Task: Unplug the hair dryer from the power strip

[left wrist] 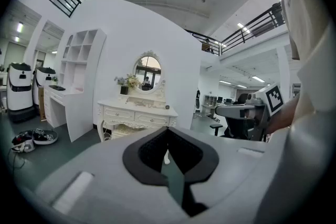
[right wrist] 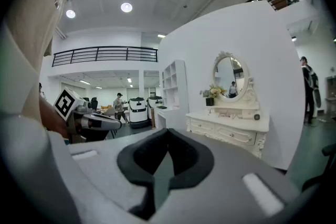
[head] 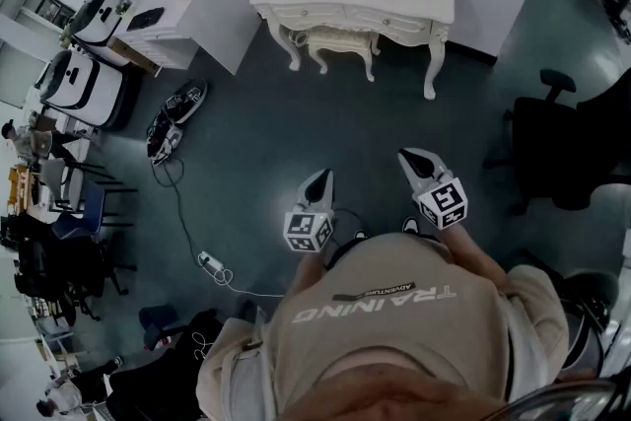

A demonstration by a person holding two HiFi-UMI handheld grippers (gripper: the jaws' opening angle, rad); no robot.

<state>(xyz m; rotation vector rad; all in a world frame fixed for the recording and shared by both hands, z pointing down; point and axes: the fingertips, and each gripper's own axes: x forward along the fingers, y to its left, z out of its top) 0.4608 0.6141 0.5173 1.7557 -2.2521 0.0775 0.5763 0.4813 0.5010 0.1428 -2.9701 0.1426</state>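
I hold both claws out over the floor point(head: 296, 113), side by side and clear of everything. The left claw point(head: 319, 178) is closed tip to tip with nothing in it, and the right claw point(head: 414, 159) is the same, closed and empty. A power strip point(head: 209, 262) lies on the floor at my near left, with a cord point(head: 182, 212) running off toward the far left. A white surface point(head: 394, 10) stands far ahead by the wall. I cannot make out the dryer
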